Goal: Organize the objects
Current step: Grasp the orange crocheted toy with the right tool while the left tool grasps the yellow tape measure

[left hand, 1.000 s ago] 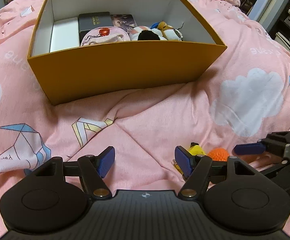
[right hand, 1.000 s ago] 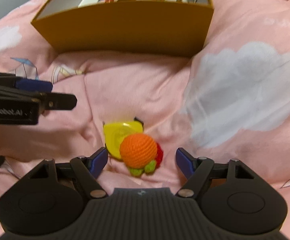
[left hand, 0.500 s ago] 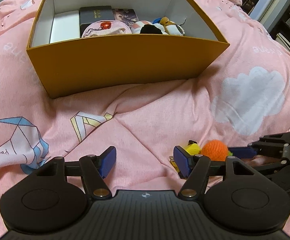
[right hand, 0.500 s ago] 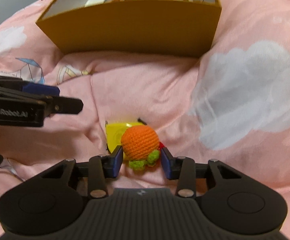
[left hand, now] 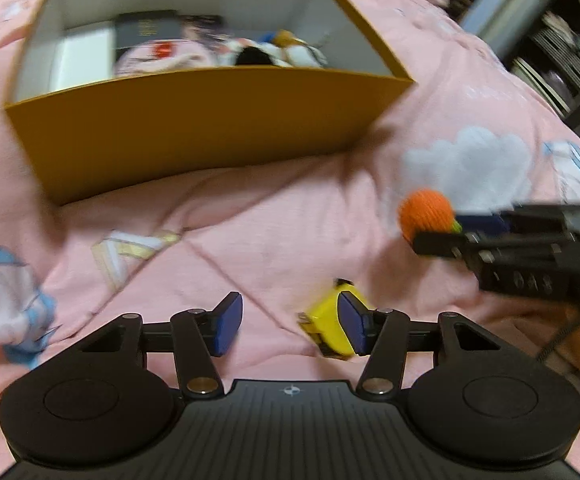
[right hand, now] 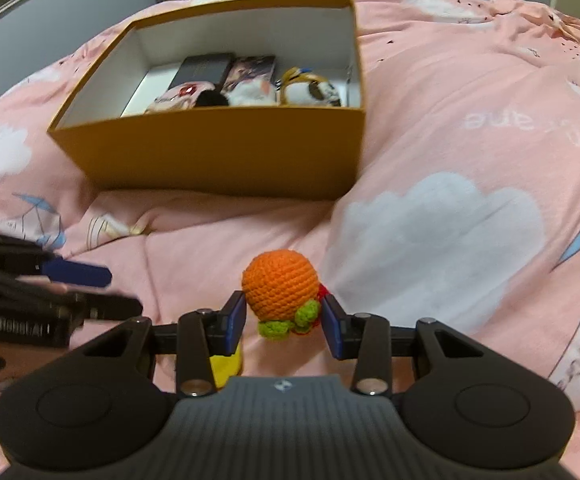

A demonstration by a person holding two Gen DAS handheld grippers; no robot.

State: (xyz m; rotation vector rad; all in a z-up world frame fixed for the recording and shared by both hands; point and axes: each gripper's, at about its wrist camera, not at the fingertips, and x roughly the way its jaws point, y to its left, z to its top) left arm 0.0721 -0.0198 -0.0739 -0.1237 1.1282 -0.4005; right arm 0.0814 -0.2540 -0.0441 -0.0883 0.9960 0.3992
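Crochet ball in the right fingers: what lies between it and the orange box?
Only bare pink bedspread; the right wrist view shows nothing lying between the crochet ball and the orange box.

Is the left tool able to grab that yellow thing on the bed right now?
Probably yes. The left tool is open and empty, and the yellow toy lies on the pink blanket right at its right-hand fingertip, nothing covering it. It likely needs a small shift right to straddle it.

One orange crocheted toy (right hand: 280, 284), one yellow toy (left hand: 331, 326) and one open cardboard box (right hand: 218, 152) share a pink bedspread (right hand: 469, 120); two grippers (right hand: 284, 322) (left hand: 290, 326) are in view. Box contents are too jumbled to count.
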